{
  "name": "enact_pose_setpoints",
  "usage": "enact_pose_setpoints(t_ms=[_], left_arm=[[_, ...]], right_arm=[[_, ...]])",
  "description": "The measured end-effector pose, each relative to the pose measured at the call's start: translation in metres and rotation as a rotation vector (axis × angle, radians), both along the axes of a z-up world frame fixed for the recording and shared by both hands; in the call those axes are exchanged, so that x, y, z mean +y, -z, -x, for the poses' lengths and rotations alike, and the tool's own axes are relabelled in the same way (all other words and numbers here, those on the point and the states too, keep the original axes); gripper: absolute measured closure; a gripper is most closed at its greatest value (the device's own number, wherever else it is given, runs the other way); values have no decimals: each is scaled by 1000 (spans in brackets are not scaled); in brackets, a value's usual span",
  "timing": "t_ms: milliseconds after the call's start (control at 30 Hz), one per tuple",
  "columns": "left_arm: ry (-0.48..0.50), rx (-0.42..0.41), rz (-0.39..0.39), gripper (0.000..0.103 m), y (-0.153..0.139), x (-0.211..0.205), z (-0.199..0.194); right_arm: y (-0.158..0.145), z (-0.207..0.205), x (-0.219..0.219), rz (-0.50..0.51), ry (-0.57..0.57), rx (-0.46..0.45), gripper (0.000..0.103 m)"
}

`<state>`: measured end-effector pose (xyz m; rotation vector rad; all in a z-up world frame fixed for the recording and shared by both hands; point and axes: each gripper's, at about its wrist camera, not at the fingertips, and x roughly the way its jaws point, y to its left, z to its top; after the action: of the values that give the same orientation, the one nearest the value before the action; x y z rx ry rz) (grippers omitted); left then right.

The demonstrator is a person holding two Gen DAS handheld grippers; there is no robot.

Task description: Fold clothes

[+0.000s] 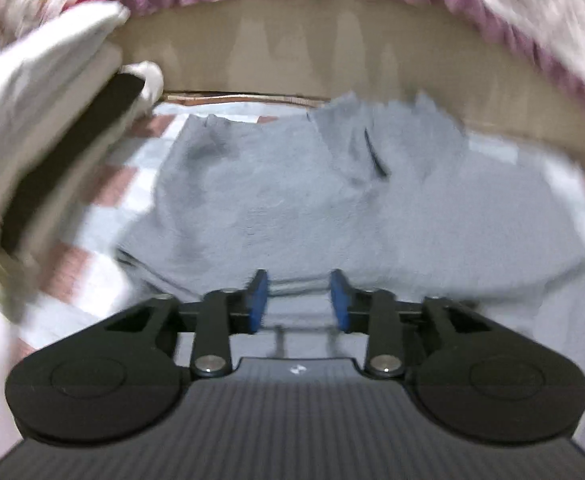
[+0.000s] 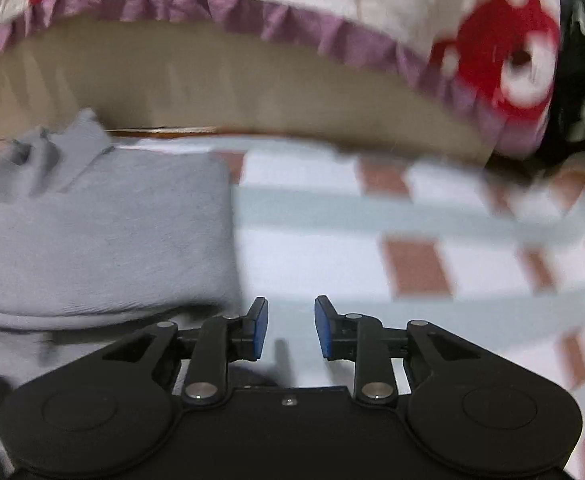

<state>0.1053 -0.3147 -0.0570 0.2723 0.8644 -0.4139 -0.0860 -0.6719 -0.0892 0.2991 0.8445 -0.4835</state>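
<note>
Grey garment (image 1: 292,200); white-blue-brick checked sheet (image 2: 332,264); red-white quilt (image 2: 508,64), purple frill (image 2: 252,12).

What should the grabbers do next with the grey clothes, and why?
Probably close the left gripper on the grey garment's near edge. Both grippers look open and empty, the left sits right over that edge, while the right gripper is beside it over the checked sheet.

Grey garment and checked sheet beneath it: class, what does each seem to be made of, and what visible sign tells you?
Grey garment: looks like a soft, matte knit, perhaps fleece or jersey, with a fuzzy nap and rounded folds. Checked sheet: seems a thin, flat woven fabric, probably cotton, smooth with printed white, pale blue and brick squares. Blur leaves both uncertain.
</note>
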Motion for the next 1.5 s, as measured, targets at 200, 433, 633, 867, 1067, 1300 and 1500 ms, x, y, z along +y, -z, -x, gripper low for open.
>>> enact_pose_setpoints(t_ms=[200,433,633,867,1067,1300,1500], left_arm=[[211,92,-153,66,-13,20,18],[552,146,-304,61,-23,69,103],[732,138,-298,54,-20,96,169],[806,262,-216,54,-2,106,206],[880,302,-156,51,8,112,213],[1033,291,-212,49,20,118,226],[1060,172,-311,41,31,118,235]], right_arm=[[-43,13,101,-262,-418,-216,61],[-62,26,217,-366,-809,-181,56],[-60,55,290,-226,-1077,40,51],[-44,114,342,84,-1268,212,41],[-19,125,363,326,-1252,302,35],[-19,101,340,221,-1208,268,61],[-30,72,290,-71,-967,156,93]])
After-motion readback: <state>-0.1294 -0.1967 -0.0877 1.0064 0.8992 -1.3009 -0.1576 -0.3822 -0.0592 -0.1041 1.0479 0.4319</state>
